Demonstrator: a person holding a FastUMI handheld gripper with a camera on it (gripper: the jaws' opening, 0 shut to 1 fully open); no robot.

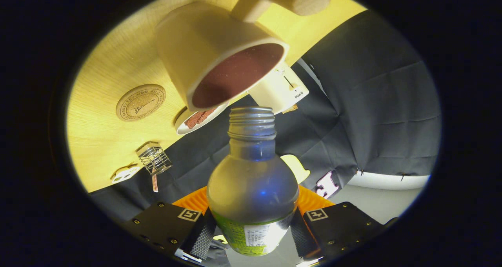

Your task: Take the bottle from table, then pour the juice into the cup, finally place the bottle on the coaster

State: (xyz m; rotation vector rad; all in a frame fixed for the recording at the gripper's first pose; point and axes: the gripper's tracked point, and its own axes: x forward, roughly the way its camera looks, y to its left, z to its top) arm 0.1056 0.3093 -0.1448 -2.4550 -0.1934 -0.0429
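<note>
While the wooden table (pixel 113 63) tilts steeply across the gripper view, which suggests the gripper is tipped over for the pour, the cup (pixel 219 51) sits on it with its dark mouth turned toward the camera, just beyond the bottle's open neck. The bottle (pixel 253 188) lies between the fingers, its rounded clear body widest just ahead of them and its uncapped threaded mouth close to the cup's rim; no stream can be made out. It looks like thin plastic with a glossy label wrap, so it is probably light, somewhat squashy and slick, and the firm lower body near the label seems the safest place to hold, since a harder squeeze higher up might dent it. The gripper (pixel 253 231) is closed onto that lower body, both fingers pressing on its sides with the gap between them taken up by the bottle. Smaller things follow: a cream appliance (pixel 280 90) behind the cup, a plate of food (pixel 198 120) and the round cork coaster (pixel 140 102) lying well apart from the bottle.
</note>
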